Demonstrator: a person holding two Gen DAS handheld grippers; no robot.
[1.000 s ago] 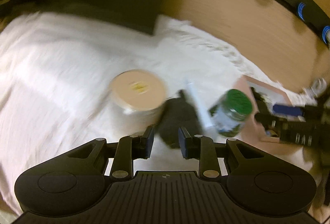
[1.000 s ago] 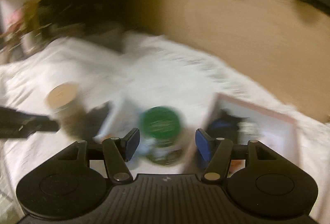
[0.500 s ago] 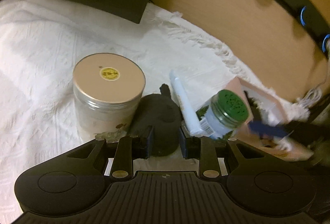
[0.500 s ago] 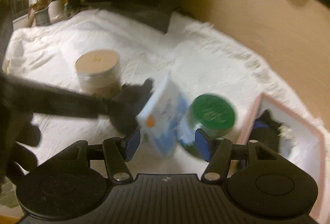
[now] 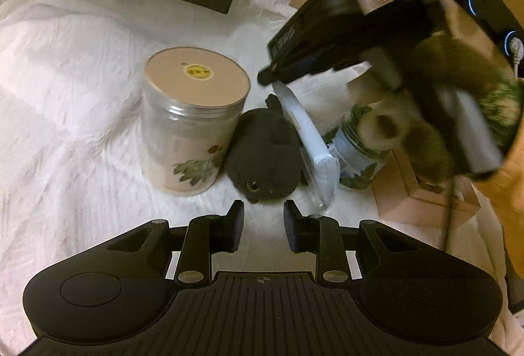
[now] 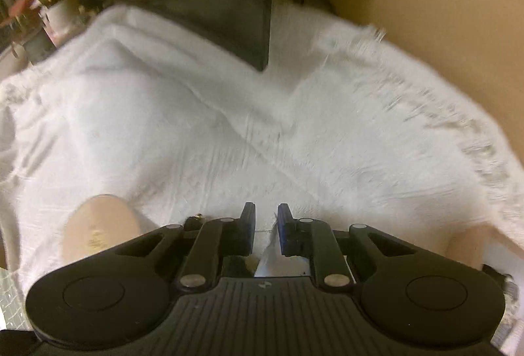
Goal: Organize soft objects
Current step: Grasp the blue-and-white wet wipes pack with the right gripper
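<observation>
In the left wrist view, the left gripper [image 5: 261,226] sits at the bottom centre of the frame with its jaws at a narrow gap and nothing between them. Just above its fingertips lies a dark plush toy [image 5: 263,156] on the white cloth [image 5: 72,100], near the centre of the picture, with one small eye turned toward the camera. To the left of the toy, and touching it or almost touching it, stands a clear jar with a beige lid [image 5: 193,117]. To the right of the toy a white and pale blue soft pack [image 5: 309,143] leans on its edge, tilted, between the toy and a jar with a green leaf label [image 5: 358,156]. A pink box [image 5: 422,205] is at the right of this jar, partly hidden. The right gripper [image 5: 271,77] comes into the frame from the upper right; it is blurred, and its tip is at the top end of the soft pack, but whether it touches the pack is hard to tell. In the right wrist view, the right gripper [image 6: 266,226] is at the bottom centre, its jaws drawn close together with only a thin gap; something pale shows low between the fingers, probably the pack, but the view is too blurred to say that it is held. The beige lid [image 6: 98,228] appears at the lower left of that frame.
</observation>
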